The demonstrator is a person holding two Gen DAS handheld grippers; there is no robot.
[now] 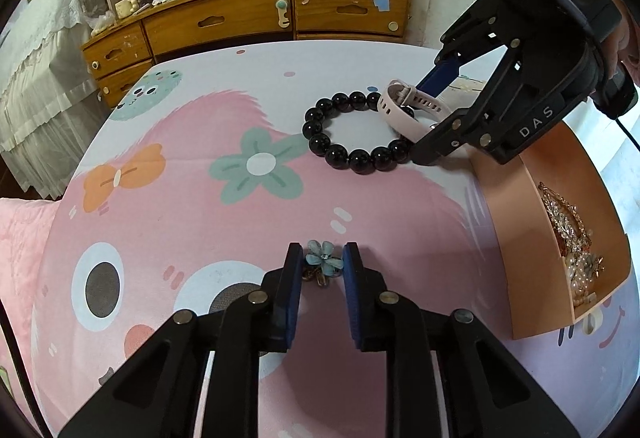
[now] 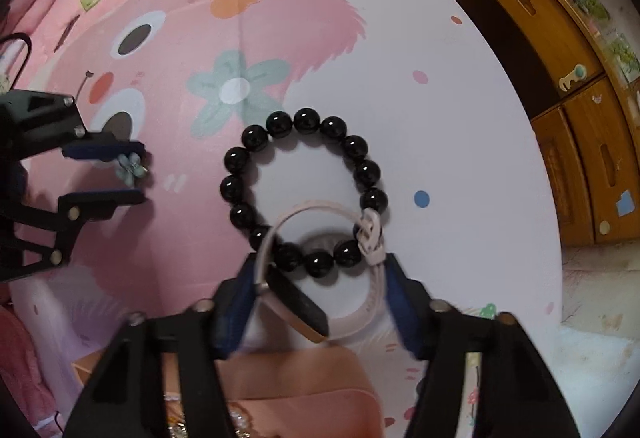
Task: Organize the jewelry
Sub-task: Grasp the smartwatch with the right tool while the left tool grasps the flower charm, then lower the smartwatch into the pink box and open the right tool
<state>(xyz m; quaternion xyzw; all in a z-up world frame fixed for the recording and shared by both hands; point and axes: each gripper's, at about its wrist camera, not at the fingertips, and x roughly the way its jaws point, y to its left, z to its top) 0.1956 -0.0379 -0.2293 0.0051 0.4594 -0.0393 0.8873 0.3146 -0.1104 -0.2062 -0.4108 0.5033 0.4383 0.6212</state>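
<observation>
Pale-pink watch (image 2: 344, 302) sits clamped in the right gripper (image 2: 316, 302), overlapping the black bead bracelet (image 2: 304, 190) at its six o'clock. Left gripper (image 1: 323, 264) is spread around the blue flower clip (image 1: 323, 258) on the cartoon cloth (image 1: 200, 206); peach box (image 1: 520, 238) at three o'clock.

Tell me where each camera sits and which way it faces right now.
Left wrist: sits on the left tool, looking along its fingers across the table toward the wooden drawers; its fingers flank a blue flower charm, and the right tool shows.
Right wrist: sits on the right tool, looking down at the table; its fingers hold a pink watch above a black bead bracelet, and the left tool shows.
Shared: bracelet, watch, charm, pink box.
</observation>
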